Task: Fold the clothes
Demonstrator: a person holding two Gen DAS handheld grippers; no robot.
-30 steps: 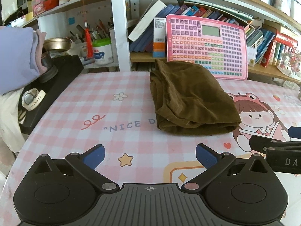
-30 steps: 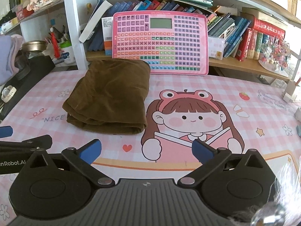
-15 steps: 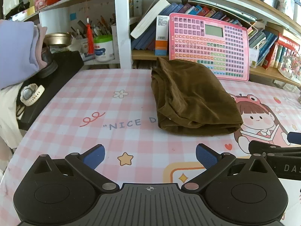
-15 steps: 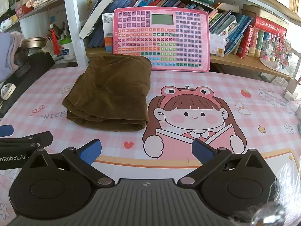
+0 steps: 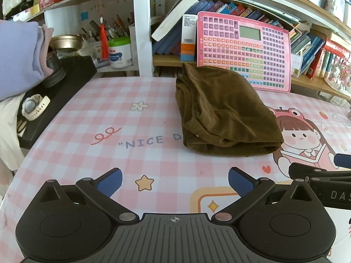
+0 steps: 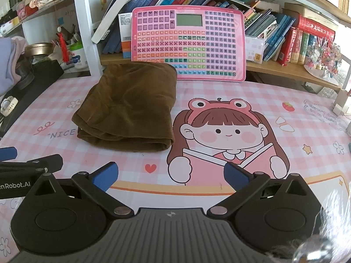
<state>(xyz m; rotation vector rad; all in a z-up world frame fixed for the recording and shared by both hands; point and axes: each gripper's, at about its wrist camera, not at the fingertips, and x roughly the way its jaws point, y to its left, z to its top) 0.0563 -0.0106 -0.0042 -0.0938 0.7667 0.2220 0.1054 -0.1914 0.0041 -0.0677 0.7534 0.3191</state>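
Left wrist view: we see a folded brown corduroy garment (image 5: 223,111) lying on a table covered by a pink checked cloth printed with a cartoon girl in a frog hat (image 5: 114,114). The garment sits at about one o'clock from our left gripper (image 5: 175,180), well apart from it. Its long axis runs away from us toward the shelves; the thick folded edge faces us, and the far end lies just in front of a pink toy keyboard tablet with a small grey screen (image 5: 245,52) that leans against a row of books (image 5: 173,37). The left gripper's blue-tipped fingers (image 5: 109,182) are spread wide and hold nothing. At three o'clock, the black finger of the right gripper pokes into view.

In the right wrist view, the garment (image 6: 129,107) lies at eleven o'clock from our right gripper (image 6: 171,176), partly covering the printed words "NICE". This gripper's blue fingers (image 6: 238,175) are likewise spread apart and empty, above the cloth (image 6: 252,92). At nine o'clock, a white wristwatch (image 6: 7,105) rests on a black tray (image 6: 39,81).
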